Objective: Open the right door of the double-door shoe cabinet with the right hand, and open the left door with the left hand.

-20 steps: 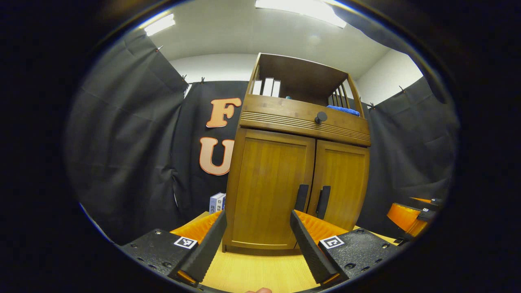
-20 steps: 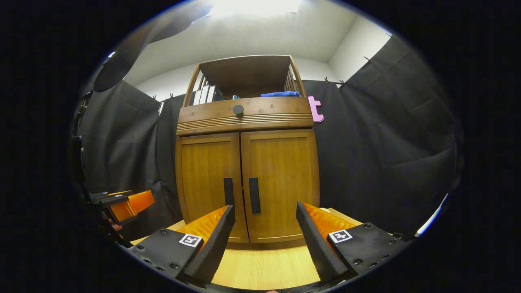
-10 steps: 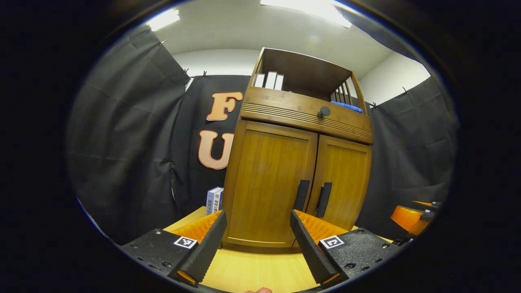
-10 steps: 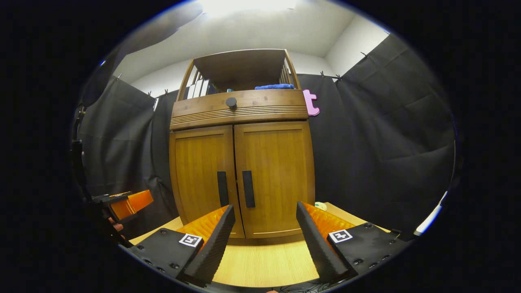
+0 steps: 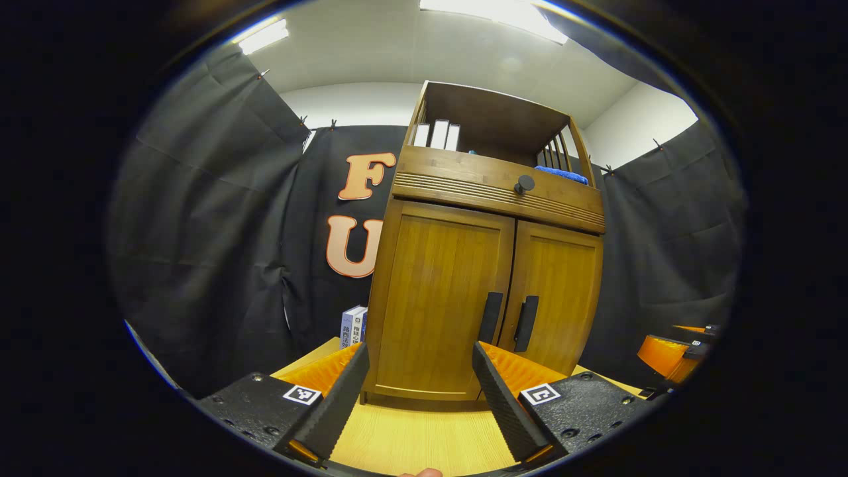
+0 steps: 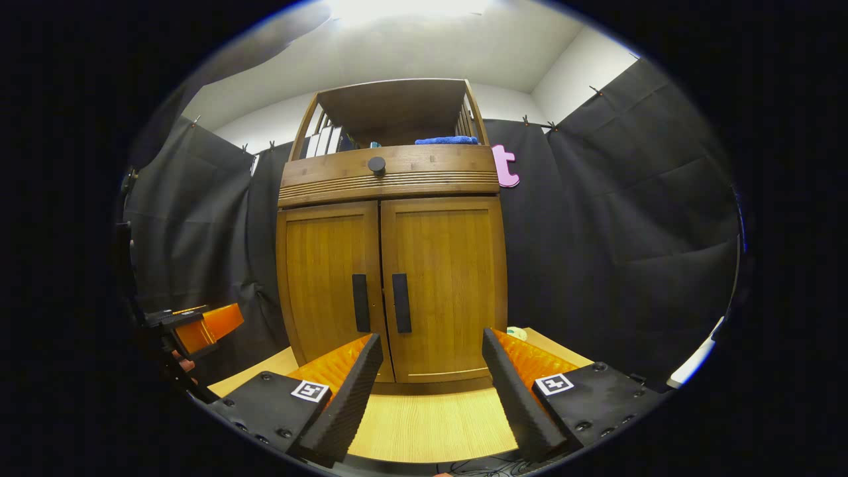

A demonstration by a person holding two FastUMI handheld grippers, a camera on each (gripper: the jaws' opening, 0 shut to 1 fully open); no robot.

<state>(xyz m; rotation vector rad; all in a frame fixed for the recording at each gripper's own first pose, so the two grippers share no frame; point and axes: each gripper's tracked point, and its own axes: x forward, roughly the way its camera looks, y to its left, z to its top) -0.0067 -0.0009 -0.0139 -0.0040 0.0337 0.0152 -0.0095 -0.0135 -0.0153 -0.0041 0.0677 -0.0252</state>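
The wooden shoe cabinet stood upright toward the back edge of the light wooden tabletop, with black cloth behind and to both sides. Its left door and right door were both closed, meeting at the middle seam, each with a dark vertical handle just beside that seam: the left handle and the right handle. Above the doors ran a ribbed drawer front with a round dark knob, and over that an open shelf held upright white books at its left end and a folded blue cloth at its right.

The right gripper hung low over the tabletop's front edge, its fingers spread wide with nothing between them, well short of the doors. The left gripper was likewise spread wide and empty, facing the cabinet's left front corner. A few books stood on the tabletop beside the cabinet's left side.
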